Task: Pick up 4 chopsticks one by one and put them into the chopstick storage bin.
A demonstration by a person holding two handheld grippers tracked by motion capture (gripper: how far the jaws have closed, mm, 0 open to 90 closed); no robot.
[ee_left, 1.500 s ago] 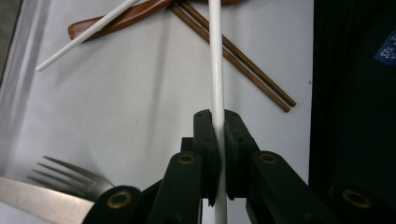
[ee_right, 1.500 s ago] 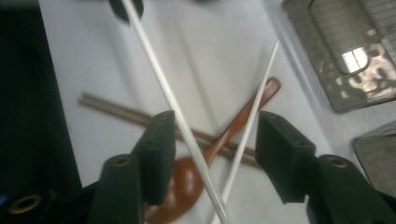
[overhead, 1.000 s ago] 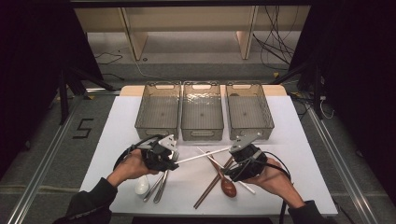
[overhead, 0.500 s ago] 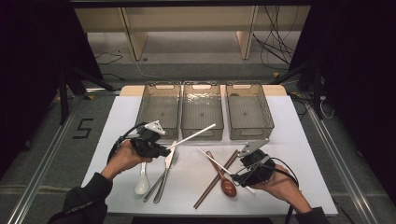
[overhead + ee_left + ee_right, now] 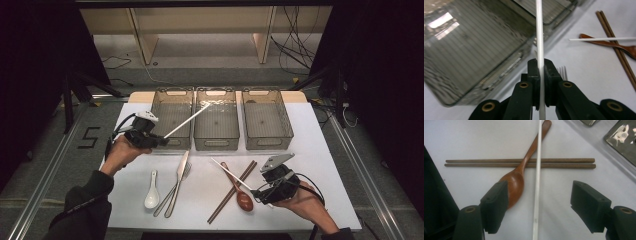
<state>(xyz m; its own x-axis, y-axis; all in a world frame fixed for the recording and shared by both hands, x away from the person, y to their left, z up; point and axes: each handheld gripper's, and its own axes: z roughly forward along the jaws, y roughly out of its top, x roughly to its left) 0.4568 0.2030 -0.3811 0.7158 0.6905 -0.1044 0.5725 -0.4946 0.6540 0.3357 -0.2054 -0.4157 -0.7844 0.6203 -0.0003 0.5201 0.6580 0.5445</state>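
Note:
My left gripper [image 5: 161, 140] is shut on one end of a white chopstick [image 5: 187, 120]. It holds the stick off the table, slanting up over the left bin [image 5: 171, 92] toward the middle bin [image 5: 216, 92]. In the left gripper view the chopstick [image 5: 539, 37] runs straight up from the closed jaws [image 5: 540, 72]. My right gripper [image 5: 259, 193] is open low over the table at the front right. A second white chopstick [image 5: 537, 177] lies on the table between its pads [image 5: 496, 205], untouched. It lies over a wooden spoon [image 5: 515, 182] and a pair of brown chopsticks [image 5: 486, 163].
Three empty clear bins stand in a row at the back, the right one [image 5: 267, 92] farthest from my left hand. A white ceramic spoon [image 5: 151, 192], a knife and a fork [image 5: 176, 182] lie front left. The wooden spoon [image 5: 243, 200] and brown chopsticks [image 5: 230, 192] lie at front centre.
My left gripper has carried its white chopstick left and toward the back, and the stick's tip now reaches over the bins. My right gripper has drawn a little right and toward the front.

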